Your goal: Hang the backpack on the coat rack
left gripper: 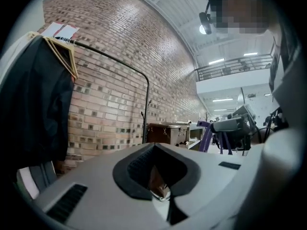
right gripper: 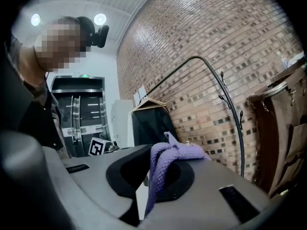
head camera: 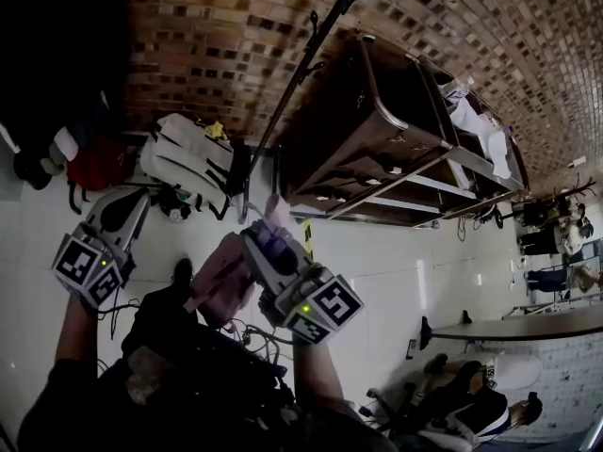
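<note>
Head view shows coat rack (head camera: pixel 295 102) by brick wall (head camera: pixel 236 17), pale floor (head camera: pixel 396 281)

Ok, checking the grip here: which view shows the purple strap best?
The right gripper view: the purple strap lies close up, pinched in the right tool and looped over one side. The head view shows the pinkish backpack hanging below that tool, the strap indistinct. The left gripper view shows only a small purple piece far off.
</note>
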A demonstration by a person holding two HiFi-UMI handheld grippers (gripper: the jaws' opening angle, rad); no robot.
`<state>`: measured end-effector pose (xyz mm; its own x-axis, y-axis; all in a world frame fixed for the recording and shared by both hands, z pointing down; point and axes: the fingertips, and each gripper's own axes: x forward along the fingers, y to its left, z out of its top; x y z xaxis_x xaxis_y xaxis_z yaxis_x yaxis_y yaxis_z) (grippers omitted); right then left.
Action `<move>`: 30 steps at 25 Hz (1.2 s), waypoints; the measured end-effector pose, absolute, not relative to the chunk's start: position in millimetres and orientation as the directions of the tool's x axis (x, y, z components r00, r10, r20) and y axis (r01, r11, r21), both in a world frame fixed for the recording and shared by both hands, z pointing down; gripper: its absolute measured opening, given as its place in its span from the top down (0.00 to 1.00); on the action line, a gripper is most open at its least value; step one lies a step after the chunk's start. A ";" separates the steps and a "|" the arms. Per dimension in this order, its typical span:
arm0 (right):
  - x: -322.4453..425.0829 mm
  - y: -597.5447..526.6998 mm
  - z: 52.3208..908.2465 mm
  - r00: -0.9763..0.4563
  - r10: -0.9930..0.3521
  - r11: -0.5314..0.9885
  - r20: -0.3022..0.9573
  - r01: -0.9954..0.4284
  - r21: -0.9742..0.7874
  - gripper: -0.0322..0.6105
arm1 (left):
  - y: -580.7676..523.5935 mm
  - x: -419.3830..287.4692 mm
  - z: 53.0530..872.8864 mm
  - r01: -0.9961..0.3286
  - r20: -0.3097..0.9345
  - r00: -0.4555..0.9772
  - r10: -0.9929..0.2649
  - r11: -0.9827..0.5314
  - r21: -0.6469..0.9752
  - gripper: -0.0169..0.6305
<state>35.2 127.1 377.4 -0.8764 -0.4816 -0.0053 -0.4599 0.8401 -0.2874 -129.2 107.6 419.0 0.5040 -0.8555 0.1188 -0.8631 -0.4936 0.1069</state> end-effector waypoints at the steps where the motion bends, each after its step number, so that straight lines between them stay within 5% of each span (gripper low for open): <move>1: 30.7 112.2 378.1 -0.875 -0.483 0.838 0.003 -0.464 -0.289 0.92 | 91.4 -132.6 419.0 -0.862 0.121 0.506 -0.854 -0.494 0.113 0.92; 13: -43.7 -61.9 360.7 -0.855 -0.518 0.809 0.012 -0.495 -0.317 0.92 | -81.5 -205.1 398.9 -0.851 0.111 0.520 -0.847 -0.503 0.149 0.92; 30: -95.7 -217.1 346.9 -0.877 -0.481 0.829 -0.003 -0.454 -0.327 0.92 | -185.3 -238.5 412.2 -0.889 0.160 0.455 -0.876 -0.437 0.135 0.92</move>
<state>-95.7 -217.1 346.9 -0.8765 -0.4813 -0.0029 -0.4541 0.8289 -0.3268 -238.5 -185.3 412.2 0.4550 -0.8761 0.1595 -0.8892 -0.4371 0.1355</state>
